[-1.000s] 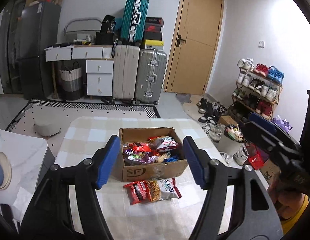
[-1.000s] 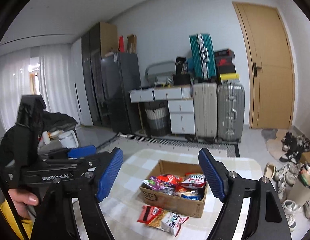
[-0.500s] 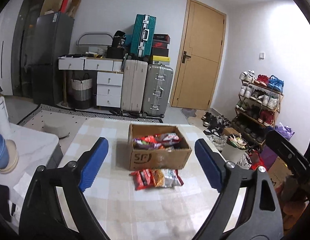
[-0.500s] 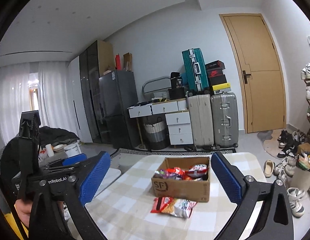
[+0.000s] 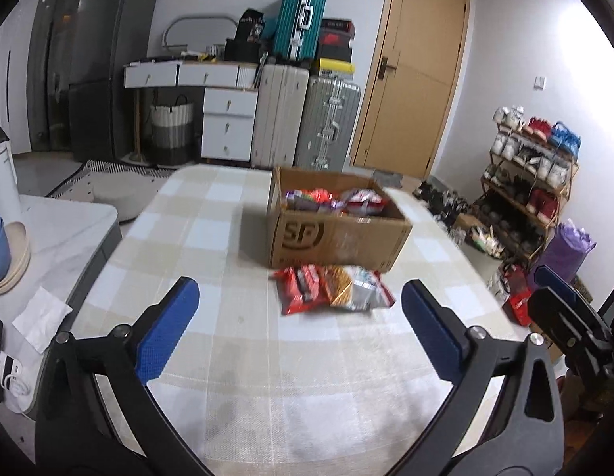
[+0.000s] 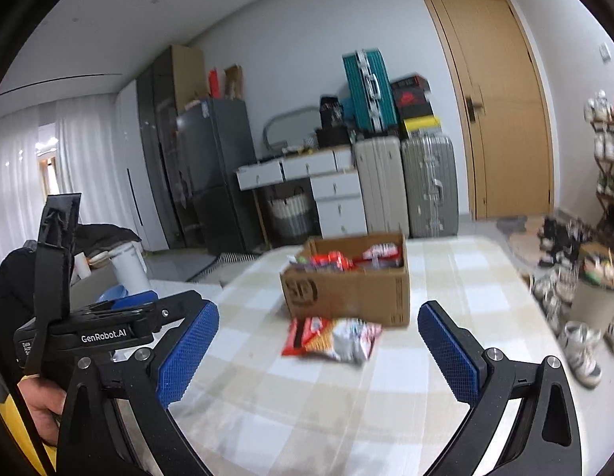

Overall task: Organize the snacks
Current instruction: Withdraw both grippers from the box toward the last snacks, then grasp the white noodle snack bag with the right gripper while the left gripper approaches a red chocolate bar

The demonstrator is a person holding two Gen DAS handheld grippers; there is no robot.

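Checked tablecloth (image 5: 212,214) fills the lower half of both views, suitcases and a door behind. One box (image 5: 338,234), frame centre in the left view, sits on it with packets heaped inside; too blurred to count those. Loose pile of packets (image 5: 332,287) lies just in front of the box, touching its near wall or nearly so: I make out three, a red one, an orange one, a silver-white one, overlapping.

Left gripper (image 5: 299,329): jaws have just been opening, now spread wide, nothing between them. Right gripper (image 6: 317,347): jaws have also just opened, spread wide, empty. Both are short of the pile, low over the cloth.

Likely next step: take one loose packet. Plan: go for an outer packet, not the middle one, so the overlap doesn't drag the others. Come in low, pinch an edge seam, not the puffy centre. One hand at a time.
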